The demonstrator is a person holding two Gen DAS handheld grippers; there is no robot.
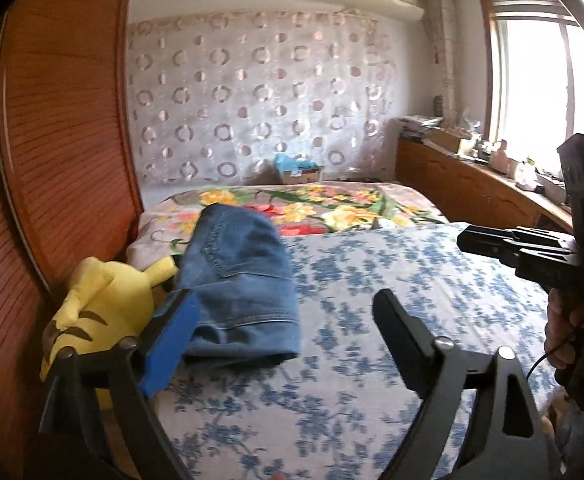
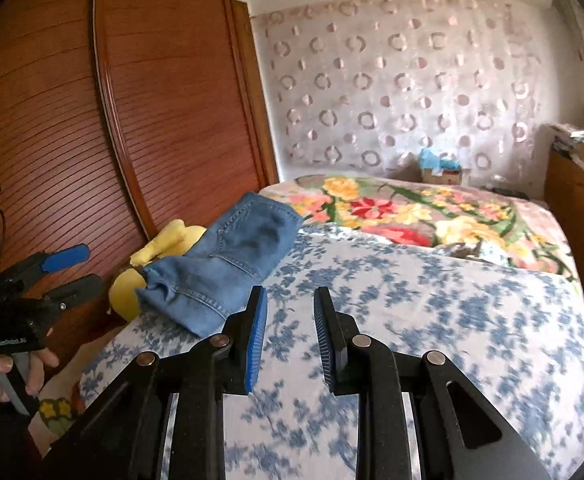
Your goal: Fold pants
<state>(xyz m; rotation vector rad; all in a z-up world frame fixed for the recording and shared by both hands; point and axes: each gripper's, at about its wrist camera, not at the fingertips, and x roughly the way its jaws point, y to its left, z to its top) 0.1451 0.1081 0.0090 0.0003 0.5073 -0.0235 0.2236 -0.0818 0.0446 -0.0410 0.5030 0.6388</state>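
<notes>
**Folded jeans at the bed's edge, both grippers clear of the cloth**

Left-wrist view: the jeans (image 1: 237, 280) lie as a compact folded bundle on the blue-flowered sheet (image 1: 392, 300), at the side of the bed nearest the wooden wardrobe doors (image 1: 63, 120). One end of the bundle reaches onto the bright floral blanket (image 1: 332, 208) further up the bed; a yellow plush toy (image 1: 103, 304) lies just beside it, between the bundle and the wardrobe. The left gripper (image 1: 281, 322) has its fingers spread wide, with nothing between them; the blue-padded finger overlaps the near corner of the bundle in the picture, though contact cannot be confirmed. The right gripper (image 1: 488, 242) appears at the right edge, well apart from the jeans.

Right-wrist view: the right gripper (image 2: 289, 320) shows a narrow gap between its ribbed blue pads (image 2: 256, 336) and pinches nothing; only sheet lies beyond it. The left gripper (image 2: 71, 270), held in a hand (image 2: 7, 372), hangs off the bed's left side, near the bundle.

Judged progress: the layers are stacked and the legs are doubled over, so the folding appears essentially complete. At most a small tidying of the bundle's loose near corner seems left.
</notes>
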